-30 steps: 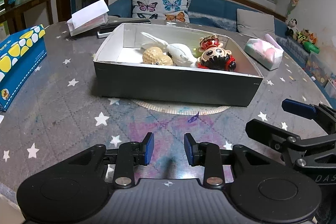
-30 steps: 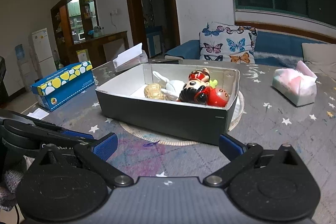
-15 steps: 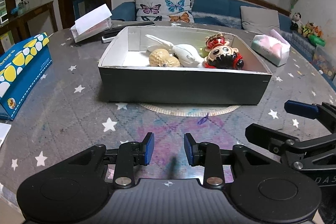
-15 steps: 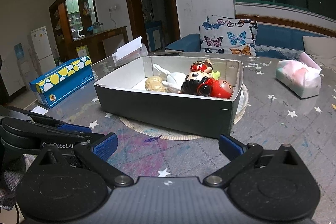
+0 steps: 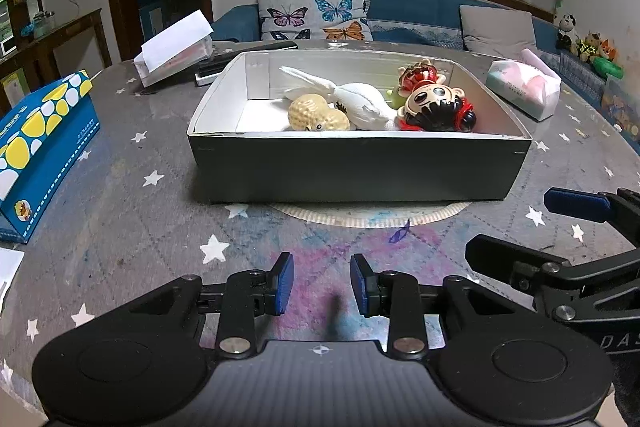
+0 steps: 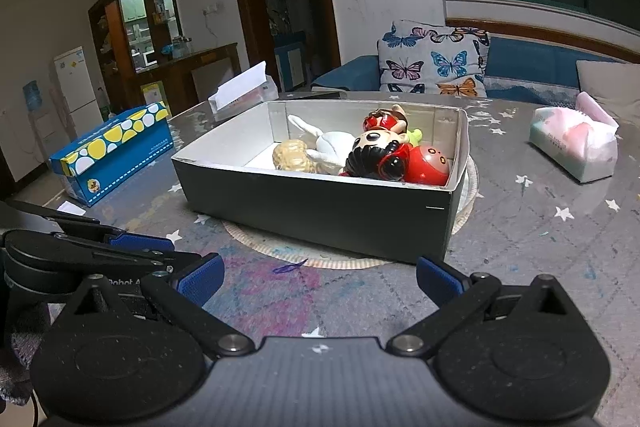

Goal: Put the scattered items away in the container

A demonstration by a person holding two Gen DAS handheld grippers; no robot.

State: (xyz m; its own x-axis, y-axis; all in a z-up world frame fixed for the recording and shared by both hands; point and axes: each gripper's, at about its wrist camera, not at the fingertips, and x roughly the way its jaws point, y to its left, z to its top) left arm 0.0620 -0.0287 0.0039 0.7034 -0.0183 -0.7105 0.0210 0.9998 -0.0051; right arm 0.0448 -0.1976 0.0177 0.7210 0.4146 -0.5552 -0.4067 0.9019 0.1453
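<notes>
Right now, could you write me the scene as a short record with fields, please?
container: dark grey cardboard box, white inside, on a round mat
contents: beige peanut-shaped toy, white plush bird, black-haired doll in red, small red-masked figure
left gripper: open narrowly, empty
right gripper: open wide, empty
nearby: blue tissue box with yellow dots, pink tissue pack

Across the star-printed tablecloth (image 5: 120,195): at far left a blue tissue box (image 5: 38,147) with yellow and white spots, toward upper left an open white box (image 5: 176,53) (flap raised), at right a soft tissue pack (image 5: 524,89), behind them a butterfly cushion (image 5: 316,7).
</notes>
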